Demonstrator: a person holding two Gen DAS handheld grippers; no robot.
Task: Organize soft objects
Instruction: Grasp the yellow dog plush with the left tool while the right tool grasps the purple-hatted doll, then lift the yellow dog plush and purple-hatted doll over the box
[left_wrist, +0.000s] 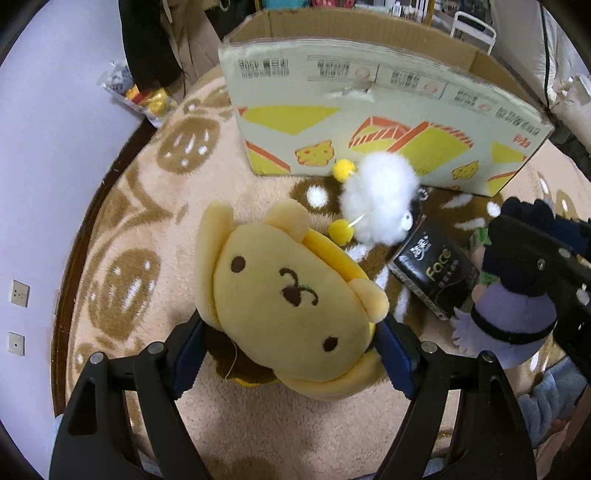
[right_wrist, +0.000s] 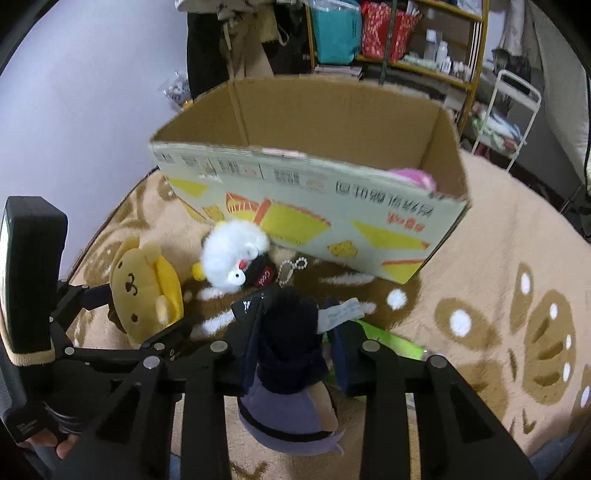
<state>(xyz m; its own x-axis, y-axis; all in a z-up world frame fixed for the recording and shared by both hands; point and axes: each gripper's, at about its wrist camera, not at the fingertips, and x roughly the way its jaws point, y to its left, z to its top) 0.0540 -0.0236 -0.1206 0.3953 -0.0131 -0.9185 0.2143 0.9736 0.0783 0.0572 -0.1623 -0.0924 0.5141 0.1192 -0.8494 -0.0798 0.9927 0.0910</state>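
Left gripper (left_wrist: 291, 354) clamps the yellow dog plush (left_wrist: 291, 295) across its flat, stitched face — blue pads (left_wrist: 184, 365) press in from both sides, head compressed between them. In the right wrist view the plush looks lifted off the rug, though that is hard to confirm.

Ahead of it, on the beige-and-brown shag rug (left_wrist: 147, 221), lies a fluffy white plush (left_wrist: 376, 199) with two yellow pom-poms, touching or nearly touching the front wall of the cardboard box (left_wrist: 388, 122). Just to its right sits a black tissue pack (left_wrist: 436, 273), rigid-looking, printed "Face".

Right gripper (right_wrist: 295, 350) holds the purple doll (right_wrist: 291, 413) by its dark, fuzzy hair; the smooth lilac body hangs back toward the camera, long axis roughly along the fingers.

Key relation: the box stands straight ahead of both grippers, open top up, long side facing them, near wall rising between toys and interior. Judgement: each load must rise over that rim. Right gripper appears nearer the opening. A pink soft item (right_wrist: 413, 177) already lies inside at the right end.

Plush is light and squashy — slip risk seems low.
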